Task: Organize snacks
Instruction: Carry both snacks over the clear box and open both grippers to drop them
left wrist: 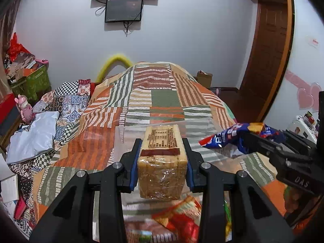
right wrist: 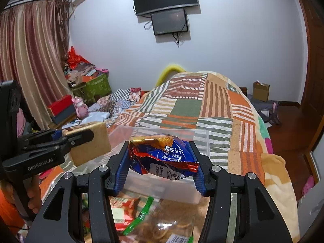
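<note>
Left gripper (left wrist: 162,160) clamps wrapped bread block (left wrist: 162,162) above clear bin (left wrist: 121,133).

Left gripper body (right wrist: 40,165): white lettering "GenRobot.AI", seen from the right wrist view
Right gripper body (left wrist: 301,182): letters "DAS", seen from the left wrist view
Blue biscuit packet (right wrist: 164,158): white Chinese characters "韧性饼干" on the blue face; smaller lines beneath too small to read; a white barcode patch at the near edge, digits blurred
Bread pack (left wrist: 162,156): brown printed table on the top face, print too small to read
Near wrappers (right wrist: 131,212): print blurred, unreadable
</note>
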A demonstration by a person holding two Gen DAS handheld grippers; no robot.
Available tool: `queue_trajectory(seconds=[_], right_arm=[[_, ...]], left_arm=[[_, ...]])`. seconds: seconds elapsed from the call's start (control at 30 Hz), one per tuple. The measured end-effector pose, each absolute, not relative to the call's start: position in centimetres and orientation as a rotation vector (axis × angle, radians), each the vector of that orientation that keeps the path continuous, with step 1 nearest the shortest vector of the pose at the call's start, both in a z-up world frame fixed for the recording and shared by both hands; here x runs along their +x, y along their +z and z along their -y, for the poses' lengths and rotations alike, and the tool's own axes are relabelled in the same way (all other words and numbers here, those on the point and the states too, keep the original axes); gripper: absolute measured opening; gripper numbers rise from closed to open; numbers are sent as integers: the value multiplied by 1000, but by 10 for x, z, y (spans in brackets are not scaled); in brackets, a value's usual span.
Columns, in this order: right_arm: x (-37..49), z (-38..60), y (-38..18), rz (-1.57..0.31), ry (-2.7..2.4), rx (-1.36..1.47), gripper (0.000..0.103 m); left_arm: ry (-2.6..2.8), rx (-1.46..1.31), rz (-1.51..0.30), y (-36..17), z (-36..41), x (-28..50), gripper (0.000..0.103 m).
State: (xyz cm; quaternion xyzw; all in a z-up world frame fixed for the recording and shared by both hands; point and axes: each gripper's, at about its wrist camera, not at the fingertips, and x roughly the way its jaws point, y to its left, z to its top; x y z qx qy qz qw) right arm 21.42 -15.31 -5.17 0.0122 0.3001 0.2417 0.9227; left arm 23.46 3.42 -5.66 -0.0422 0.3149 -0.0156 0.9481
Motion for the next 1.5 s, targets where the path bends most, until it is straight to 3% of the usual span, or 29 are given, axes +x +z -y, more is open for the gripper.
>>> queue_trajectory(seconds=[0.6,1.27,1.4,1.5], right_arm=[[268,130,-104,-808,474,-70,51],[274,115,-118,-868,477,-143,54],[271,117,-118,-874,474,-142,56],[267,120,-113,-868,471,-137,64]], left_arm=[[-11,-83,-839,-120,-40,310,37],[14,-20,-894,-143,-29,316,37],[8,-19,-893,-139,-26,311,41],[12,-26,-882,-134,-27,303,48]])
